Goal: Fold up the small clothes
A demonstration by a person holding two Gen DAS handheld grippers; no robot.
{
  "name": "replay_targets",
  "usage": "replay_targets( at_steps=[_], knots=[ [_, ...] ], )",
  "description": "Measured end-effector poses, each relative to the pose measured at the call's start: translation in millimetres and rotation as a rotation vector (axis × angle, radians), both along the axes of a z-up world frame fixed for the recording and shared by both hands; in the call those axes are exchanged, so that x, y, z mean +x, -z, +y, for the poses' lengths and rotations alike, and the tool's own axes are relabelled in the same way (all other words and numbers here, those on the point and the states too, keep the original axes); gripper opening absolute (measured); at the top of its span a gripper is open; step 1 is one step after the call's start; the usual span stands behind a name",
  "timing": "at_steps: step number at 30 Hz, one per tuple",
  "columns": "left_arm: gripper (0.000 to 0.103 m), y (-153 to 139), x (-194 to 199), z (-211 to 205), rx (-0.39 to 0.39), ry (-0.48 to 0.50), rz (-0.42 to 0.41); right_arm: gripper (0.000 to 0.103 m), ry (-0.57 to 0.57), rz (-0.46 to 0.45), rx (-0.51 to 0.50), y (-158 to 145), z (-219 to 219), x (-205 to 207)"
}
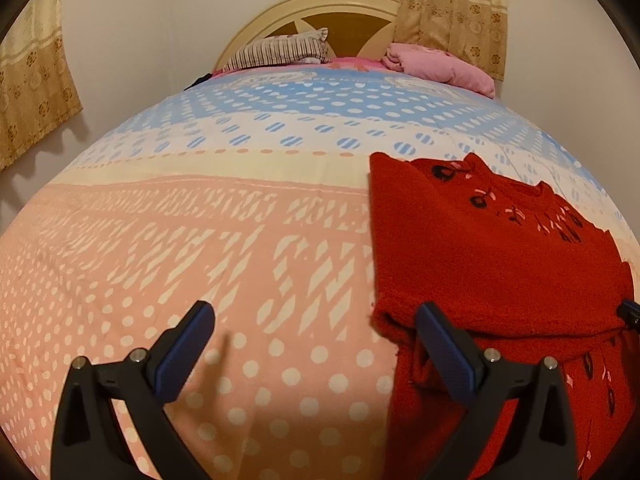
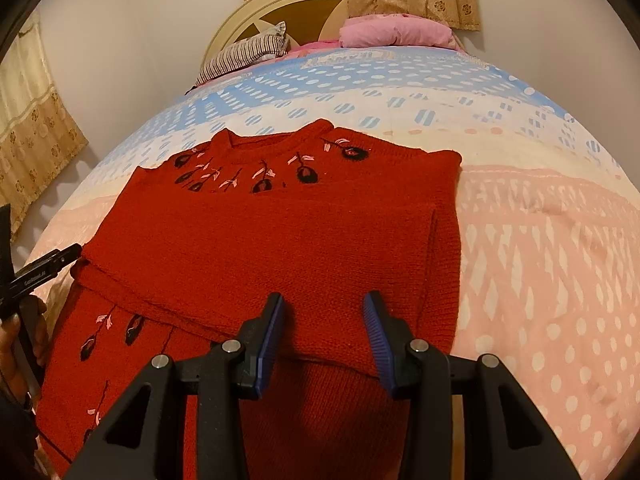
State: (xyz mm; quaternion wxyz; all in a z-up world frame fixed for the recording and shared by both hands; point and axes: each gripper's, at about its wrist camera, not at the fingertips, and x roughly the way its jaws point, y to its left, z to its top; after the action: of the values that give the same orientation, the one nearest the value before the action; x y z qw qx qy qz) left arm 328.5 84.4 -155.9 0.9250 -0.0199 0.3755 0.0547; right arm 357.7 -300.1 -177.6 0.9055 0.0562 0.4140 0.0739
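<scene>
A red knitted sweater (image 2: 280, 240) with black and pink embroidered flowers lies flat on the bed, its sleeves folded across the body. My right gripper (image 2: 324, 304) hangs over the near edge of the folded part. Its jaws stand partly apart, and the knit lies flat between them with no pad pressing on it. In the left wrist view the sweater (image 1: 500, 260) fills the right side. My left gripper (image 1: 316, 312) is wide open beside the sweater's left edge, its right finger over the red knit and its left finger over the sheet. Nothing is held.
The bed sheet (image 1: 200, 260) is pink, cream and blue with white dots. A striped pillow (image 1: 280, 50) and a pink bundle (image 1: 440, 66) lie at the cream headboard (image 1: 304, 10). Curtains (image 1: 32, 92) hang at the wall. A hand (image 2: 16, 336) holds the left gripper.
</scene>
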Motion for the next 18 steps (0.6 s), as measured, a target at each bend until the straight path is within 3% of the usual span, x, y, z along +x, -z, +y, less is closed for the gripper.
replay_targets(
  at_steps=[12,18],
  knots=[
    [0.103,-3.8,-9.1,-1.4,-0.006,0.022,-0.006,0.047,-0.007,-0.014,0.018,-7.5,-0.7,-4.8],
    [0.103,-8.0,-23.6,-6.2,0.007,0.056,-0.012,0.057,-0.034,-0.037,0.018,-20.8,8.4,-22.4]
  ],
)
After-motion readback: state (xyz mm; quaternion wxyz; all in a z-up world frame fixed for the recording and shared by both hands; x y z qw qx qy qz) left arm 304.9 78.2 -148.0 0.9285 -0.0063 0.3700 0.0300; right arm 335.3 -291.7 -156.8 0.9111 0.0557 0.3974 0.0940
